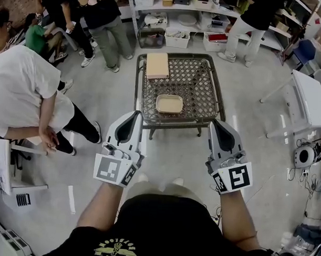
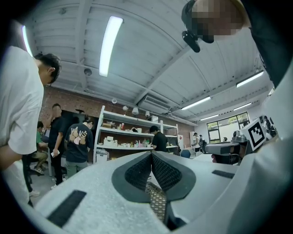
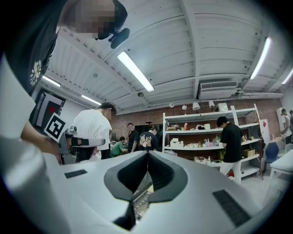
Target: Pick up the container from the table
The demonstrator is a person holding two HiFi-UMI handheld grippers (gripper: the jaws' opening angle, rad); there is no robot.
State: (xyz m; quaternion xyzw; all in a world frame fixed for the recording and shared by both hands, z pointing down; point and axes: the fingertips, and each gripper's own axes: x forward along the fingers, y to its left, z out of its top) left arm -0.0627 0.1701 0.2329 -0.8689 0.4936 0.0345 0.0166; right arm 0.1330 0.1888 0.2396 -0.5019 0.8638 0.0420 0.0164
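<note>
A shallow beige container sits near the front middle of a low woven-top table. My left gripper is held level just short of the table's near left corner, its jaws shut and empty. My right gripper hovers at the near right corner, also shut with nothing in it. In the left gripper view the left gripper's pads meet at the tip, and a strip of woven table top shows below them. In the right gripper view the right gripper's pads also meet. The container is hidden in both gripper views.
A tan flat box lies at the table's far left. A person in a white shirt stands close on the left, with others further back. Shelves with bins line the back wall. A white table and cables stand at the right.
</note>
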